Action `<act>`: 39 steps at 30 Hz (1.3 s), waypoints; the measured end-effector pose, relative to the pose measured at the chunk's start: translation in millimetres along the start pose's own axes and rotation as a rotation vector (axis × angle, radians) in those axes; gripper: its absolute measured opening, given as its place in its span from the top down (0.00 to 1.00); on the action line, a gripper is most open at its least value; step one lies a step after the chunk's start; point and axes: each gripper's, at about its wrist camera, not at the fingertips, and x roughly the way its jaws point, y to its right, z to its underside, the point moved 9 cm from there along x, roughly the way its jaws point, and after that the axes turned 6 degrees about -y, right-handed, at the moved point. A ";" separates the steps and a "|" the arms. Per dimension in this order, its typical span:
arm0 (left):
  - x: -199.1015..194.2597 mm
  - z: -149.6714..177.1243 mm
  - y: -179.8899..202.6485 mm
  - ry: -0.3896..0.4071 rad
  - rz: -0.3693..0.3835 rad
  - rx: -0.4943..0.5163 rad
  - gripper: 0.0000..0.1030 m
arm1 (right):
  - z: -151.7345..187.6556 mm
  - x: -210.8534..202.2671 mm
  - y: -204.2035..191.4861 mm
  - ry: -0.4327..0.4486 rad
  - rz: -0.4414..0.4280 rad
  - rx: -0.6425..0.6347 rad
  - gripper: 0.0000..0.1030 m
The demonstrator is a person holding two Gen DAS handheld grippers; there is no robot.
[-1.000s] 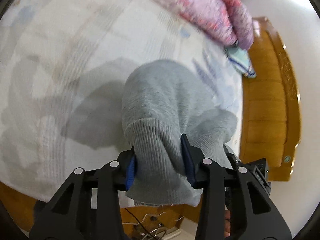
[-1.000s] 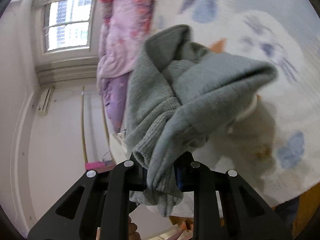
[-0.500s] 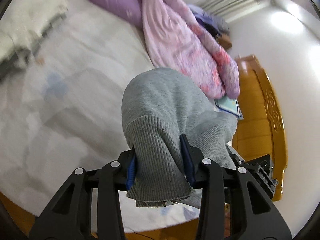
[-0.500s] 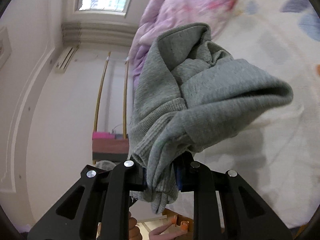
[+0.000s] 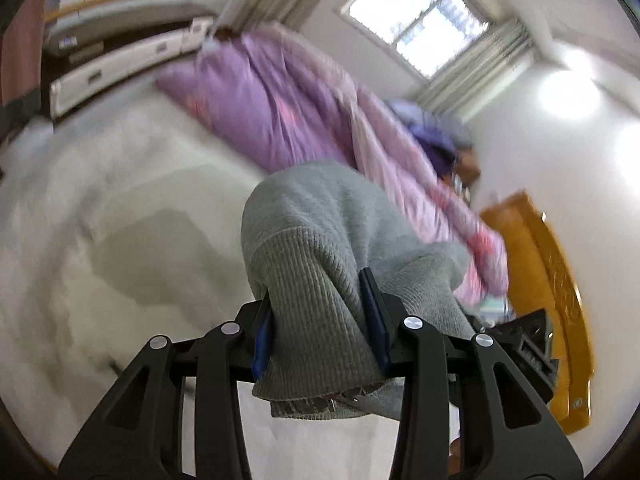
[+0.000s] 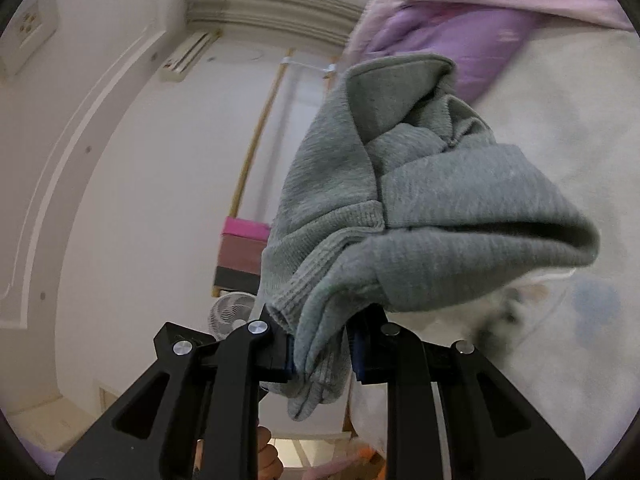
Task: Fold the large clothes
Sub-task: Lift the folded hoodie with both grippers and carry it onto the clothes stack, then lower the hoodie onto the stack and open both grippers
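— What does the left wrist view show?

— The left hand-held gripper (image 5: 322, 334) is clamped on a thick bunch of a grey sweater (image 5: 316, 240), ribbed hem between the blue pads (image 5: 262, 334). The sweater hangs in the air above the bed (image 5: 120, 208). A purple quilt (image 5: 280, 108) lies bunched along the far side, under a window (image 5: 428, 20). A wooden headboard (image 5: 556, 292) stands at the right.

— And the right wrist view?

— The right hand-held gripper (image 6: 322, 354) pinches another bunch of the same sweater (image 6: 420, 200), which bulges forward, held clear of the bed (image 6: 560, 340). The quilt (image 6: 480, 28) sits at the top. A fan (image 6: 232, 314) and a pink box (image 6: 246, 228) stand by the wall.
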 end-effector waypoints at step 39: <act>124.2 -24.5 -168.8 -0.223 -0.326 0.005 0.32 | -39.1 198.5 144.2 -0.341 0.786 -0.345 1.00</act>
